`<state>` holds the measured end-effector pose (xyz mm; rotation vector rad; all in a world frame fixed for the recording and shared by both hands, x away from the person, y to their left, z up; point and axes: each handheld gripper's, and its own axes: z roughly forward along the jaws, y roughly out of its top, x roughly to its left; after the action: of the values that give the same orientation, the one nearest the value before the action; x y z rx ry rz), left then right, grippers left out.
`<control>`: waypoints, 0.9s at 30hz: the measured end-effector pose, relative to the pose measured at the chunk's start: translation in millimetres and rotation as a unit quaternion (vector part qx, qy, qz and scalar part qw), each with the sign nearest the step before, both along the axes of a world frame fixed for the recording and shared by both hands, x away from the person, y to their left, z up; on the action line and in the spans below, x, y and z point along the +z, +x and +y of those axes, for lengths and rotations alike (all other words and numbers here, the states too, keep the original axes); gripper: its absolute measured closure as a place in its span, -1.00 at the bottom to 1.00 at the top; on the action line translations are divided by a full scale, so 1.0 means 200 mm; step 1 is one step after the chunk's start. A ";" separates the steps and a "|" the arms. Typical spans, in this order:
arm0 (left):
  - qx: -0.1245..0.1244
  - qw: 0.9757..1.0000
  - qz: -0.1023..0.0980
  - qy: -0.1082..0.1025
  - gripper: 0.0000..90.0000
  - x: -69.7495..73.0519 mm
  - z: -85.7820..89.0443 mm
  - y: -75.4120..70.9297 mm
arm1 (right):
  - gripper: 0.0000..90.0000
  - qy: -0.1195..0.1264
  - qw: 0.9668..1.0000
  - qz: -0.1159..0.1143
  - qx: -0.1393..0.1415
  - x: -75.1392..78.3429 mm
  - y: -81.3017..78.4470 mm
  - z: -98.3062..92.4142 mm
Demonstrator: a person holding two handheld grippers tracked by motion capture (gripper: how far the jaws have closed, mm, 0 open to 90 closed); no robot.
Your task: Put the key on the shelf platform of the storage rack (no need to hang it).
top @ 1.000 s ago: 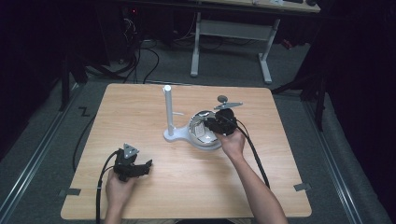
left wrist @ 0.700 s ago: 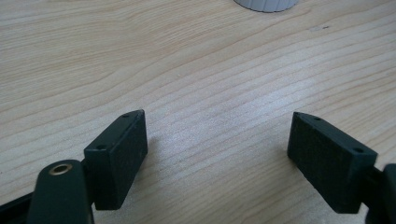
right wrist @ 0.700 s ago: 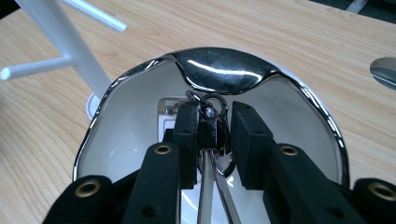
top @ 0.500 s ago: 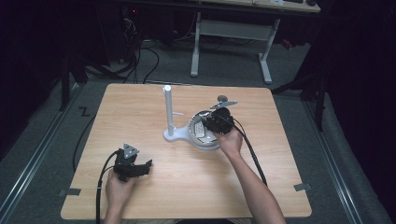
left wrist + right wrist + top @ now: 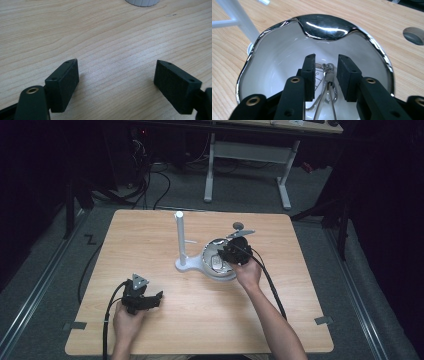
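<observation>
A white bowl with a chrome rim [image 5: 327, 25] stands on the base of a white post stand [image 5: 179, 227] at mid-table. My right gripper [image 5: 326, 67] reaches down into this bowl [image 5: 212, 267]. Its jaws have just been opening, and a small metal clasp with wire loops [image 5: 329, 75] lies between them on the bowl's floor, with a gap to each pad. In the high view the right gripper [image 5: 227, 254] sits over the bowl's right side. My left gripper [image 5: 116, 80] rests low over bare wood near the front left [image 5: 159, 299], its jaws wide apart and empty.
A round grey hole [image 5: 413, 35] is set in the wooden tabletop [image 5: 300, 290] just behind the bowl. A thin white arm sticks out from the post. Cables trail from both grippers toward the front edge. Bare wood lies between the two hands.
</observation>
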<state>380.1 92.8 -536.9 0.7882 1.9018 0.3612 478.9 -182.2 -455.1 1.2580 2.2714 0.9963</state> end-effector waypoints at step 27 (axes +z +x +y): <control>-0.001 1.000 0.000 -0.001 -0.54 0.00 0.00 0.00 | 0.31 0.051 0.998 -0.032 -0.021 0.14 -0.10 -0.20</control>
<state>380.2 92.9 -536.8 0.7885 1.9017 0.3580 459.7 -223.0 -426.1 1.2893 2.1611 1.1328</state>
